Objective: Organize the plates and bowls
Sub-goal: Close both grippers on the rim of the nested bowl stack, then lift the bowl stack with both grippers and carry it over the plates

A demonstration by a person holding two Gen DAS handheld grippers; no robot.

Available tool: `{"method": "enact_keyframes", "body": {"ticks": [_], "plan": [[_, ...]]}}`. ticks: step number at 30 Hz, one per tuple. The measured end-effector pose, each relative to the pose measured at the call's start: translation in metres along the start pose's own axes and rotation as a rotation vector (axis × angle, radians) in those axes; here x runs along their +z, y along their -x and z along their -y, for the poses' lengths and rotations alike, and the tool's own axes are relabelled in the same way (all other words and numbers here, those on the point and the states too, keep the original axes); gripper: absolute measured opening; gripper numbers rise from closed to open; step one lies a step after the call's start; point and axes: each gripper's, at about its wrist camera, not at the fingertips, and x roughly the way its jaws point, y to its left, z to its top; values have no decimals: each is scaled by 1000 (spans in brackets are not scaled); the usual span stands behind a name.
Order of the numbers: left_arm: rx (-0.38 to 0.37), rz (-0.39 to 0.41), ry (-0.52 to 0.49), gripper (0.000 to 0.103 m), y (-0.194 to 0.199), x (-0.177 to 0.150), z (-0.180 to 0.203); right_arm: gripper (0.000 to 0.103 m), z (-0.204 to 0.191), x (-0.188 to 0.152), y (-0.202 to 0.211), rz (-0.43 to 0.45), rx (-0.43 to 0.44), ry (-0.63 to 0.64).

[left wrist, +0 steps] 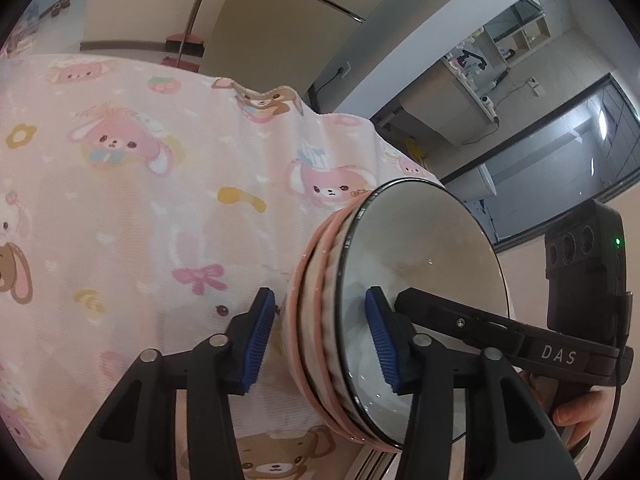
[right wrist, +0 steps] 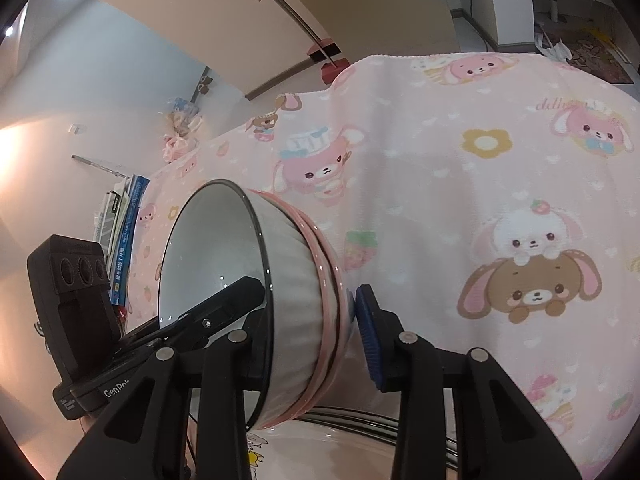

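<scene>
A stack of bowls, a grey ribbed one nested in pink ones, sits on the pink bunny-print cloth. The left gripper straddles its rim, one pad inside, the outer pad just clear. The right gripper clamps the opposite rim, its outer pad on the pink wall.

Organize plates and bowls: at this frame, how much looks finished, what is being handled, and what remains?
Done: the grey bowl is nested on the pink-rimmed dishes, one stack on the pink cartoon cloth. In hand: the left gripper and right gripper each straddle the stack's wall from opposite sides; firm contact is unclear. Left: moving the stack; no destination or other dishes are visible.
</scene>
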Motion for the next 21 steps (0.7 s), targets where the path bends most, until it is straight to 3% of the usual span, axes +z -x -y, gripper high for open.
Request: {"method": "enact_keyframes", "body": {"ticks": [8, 12, 21], "plan": [[18, -17, -6, 43, 1, 1, 5, 30, 8, 0, 2, 21, 28, -59], [81, -37, -29, 42, 5, 0, 15, 30, 3, 2, 4, 16, -6, -52], [107, -2, -23, 42, 26, 10, 18, 30, -13, 5, 16, 23, -7, -33]]}}
